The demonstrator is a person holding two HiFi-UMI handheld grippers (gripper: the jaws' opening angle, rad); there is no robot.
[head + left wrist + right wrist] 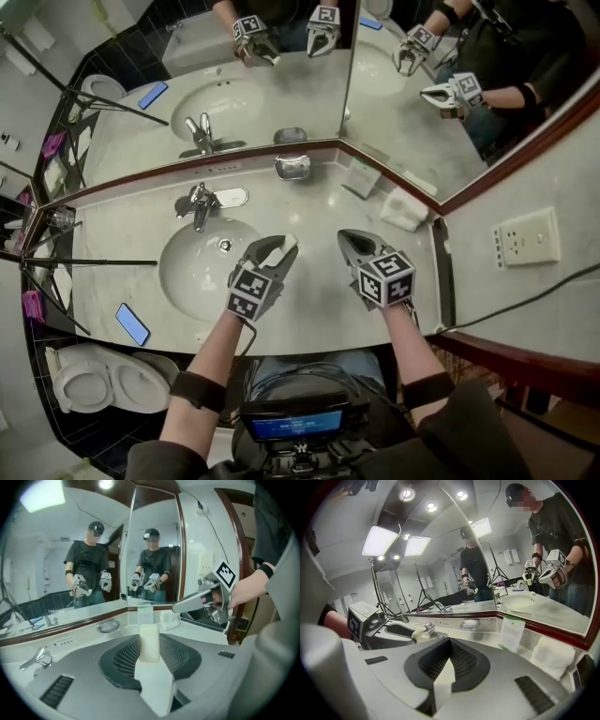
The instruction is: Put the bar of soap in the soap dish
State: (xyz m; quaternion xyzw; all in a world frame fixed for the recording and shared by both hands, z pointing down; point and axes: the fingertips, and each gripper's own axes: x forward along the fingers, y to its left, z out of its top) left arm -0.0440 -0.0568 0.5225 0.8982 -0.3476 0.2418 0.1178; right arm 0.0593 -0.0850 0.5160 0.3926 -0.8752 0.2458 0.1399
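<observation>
One bar of soap (150, 641) sits clamped between the jaws of the left gripper (278, 247) above the desk (319, 309); the right gripper (348, 238) has its jaws together, empty.

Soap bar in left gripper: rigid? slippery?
Probably rigid: the soap bar stands straight between the left gripper's jaws, no sag. Likely slick: smooth faces, rounded edges. Sticking out past the pads, it might pivot.
</observation>
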